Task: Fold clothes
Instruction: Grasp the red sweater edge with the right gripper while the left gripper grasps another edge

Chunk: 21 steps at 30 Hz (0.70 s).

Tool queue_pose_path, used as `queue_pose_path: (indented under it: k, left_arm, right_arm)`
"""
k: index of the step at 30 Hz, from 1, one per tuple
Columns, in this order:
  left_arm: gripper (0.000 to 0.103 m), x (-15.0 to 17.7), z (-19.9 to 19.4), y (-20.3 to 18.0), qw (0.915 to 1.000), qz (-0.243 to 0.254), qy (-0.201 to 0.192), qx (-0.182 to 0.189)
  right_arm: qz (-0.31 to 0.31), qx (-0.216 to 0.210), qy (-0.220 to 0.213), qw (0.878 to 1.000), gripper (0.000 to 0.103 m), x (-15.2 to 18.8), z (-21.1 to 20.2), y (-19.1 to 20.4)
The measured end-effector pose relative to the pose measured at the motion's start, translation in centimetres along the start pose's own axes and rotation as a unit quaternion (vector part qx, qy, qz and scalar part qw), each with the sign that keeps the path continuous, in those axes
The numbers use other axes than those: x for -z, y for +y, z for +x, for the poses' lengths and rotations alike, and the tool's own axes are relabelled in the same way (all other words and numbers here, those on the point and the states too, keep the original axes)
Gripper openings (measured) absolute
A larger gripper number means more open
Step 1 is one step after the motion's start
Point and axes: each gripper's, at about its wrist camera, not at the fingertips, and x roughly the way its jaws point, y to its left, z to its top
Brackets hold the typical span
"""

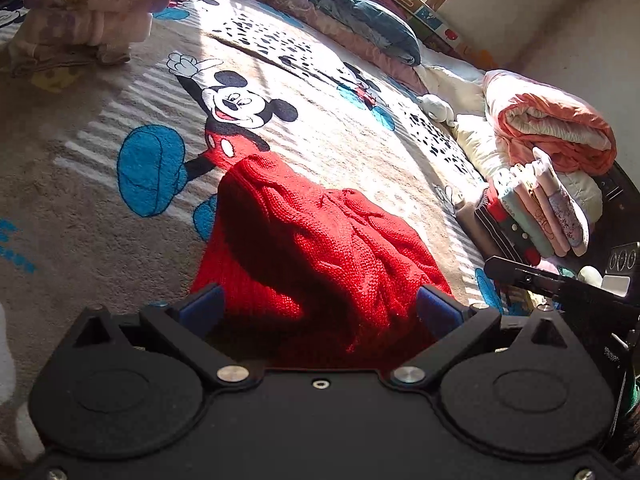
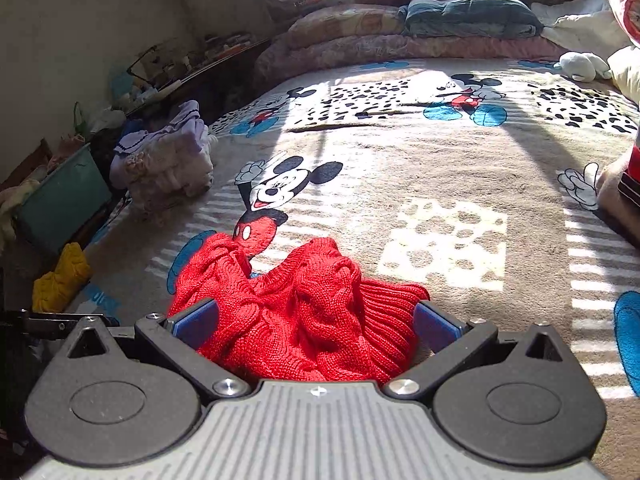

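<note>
Between both grippers' spread jaws bunches the red sweater (image 1: pixel 320 248); yellow garment (image 2: pixel 60 276) shows right-view only.

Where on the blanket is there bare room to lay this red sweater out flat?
Bare blanket lies ahead of the red sweater, between the pale clothes pile and the folded stack. The far edge is crowded with rolled bedding.

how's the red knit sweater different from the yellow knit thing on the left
The red sweater lies bunched on the cartoon blanket in sunlight, between the open jaws of the right gripper. The yellow garment looks smaller in view, sits crumpled off the blanket's left edge in shade, and nothing touches it. Both are unfolded knitwear.
</note>
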Motion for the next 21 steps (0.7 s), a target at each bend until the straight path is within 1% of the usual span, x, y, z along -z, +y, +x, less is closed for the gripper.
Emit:
queue_pose_path:
  k: [1,3,5,7,10,11,12,13,15,17,18,20,21]
  left_arm:
    - [0.102,-0.4,0.2,0.2,1.0,-0.005,0.002,0.006]
    - [0.102,-1.2,0.7,0.1,0.9999,0.009,-0.009,-0.004]
    - [0.102,-1.9,1.4,0.1,0.9995,0.02,-0.02,-0.013]
    - [0.102,-2.9,2.4,0.8,0.9996,0.011,-0.023,-0.012]
    - [0.1,-4.2,3.6,1.8,0.9996,-0.008,-0.025,-0.007]
    - [0.097,-4.7,4.1,2.3,0.9996,-0.017,-0.023,-0.005]
    - [0.086,-5.2,4.5,2.7,0.9994,-0.025,-0.022,-0.003]
    - [0.081,-5.7,5.1,3.3,0.9992,-0.038,-0.015,0.002]
    - [0.079,-6.3,6.0,4.2,0.9984,-0.056,-0.008,-0.001]
    - [0.074,-6.7,6.7,4.8,0.9983,-0.059,-0.002,-0.004]
    - [0.07,-6.8,7.0,5.1,0.998,-0.063,-0.001,-0.006]
    - [0.07,-7.1,7.6,5.6,0.9975,-0.071,0.002,0.002]
    - [0.07,-7.2,8.0,5.8,0.9972,-0.074,0.005,0.002]
  right_arm:
    - [-0.002,-0.004,0.002,1.0,0.103,-0.6,0.8,-0.2]
    - [-0.006,-0.012,0.009,1.0,0.102,-1.6,2.3,-0.5]
    - [-0.011,-0.02,0.02,1.0,0.095,-2.6,3.9,-0.6]
    - [-0.017,-0.031,0.035,0.999,0.085,-3.6,5.7,-0.7]
    - [-0.017,-0.042,0.06,0.997,0.078,-4.4,8.4,-1.0]
    - [-0.015,-0.045,0.069,0.996,0.077,-4.6,9.4,-1.1]
    - [-0.014,-0.045,0.077,0.996,0.077,-4.7,10.2,-1.2]
    - [-0.014,-0.043,0.082,0.996,0.077,-4.8,10.9,-1.3]
    - [-0.014,-0.041,0.094,0.995,0.077,-5.0,12.3,-1.5]
    - [-0.007,-0.048,0.106,0.993,0.077,-5.1,13.6,-1.8]
    - [-0.002,-0.052,0.113,0.992,0.077,-5.2,14.2,-2.0]
    - [0.006,-0.062,0.125,0.99,0.076,-5.3,15.4,-2.3]
    - [0.01,-0.064,0.131,0.989,0.073,-5.2,16.0,-2.4]
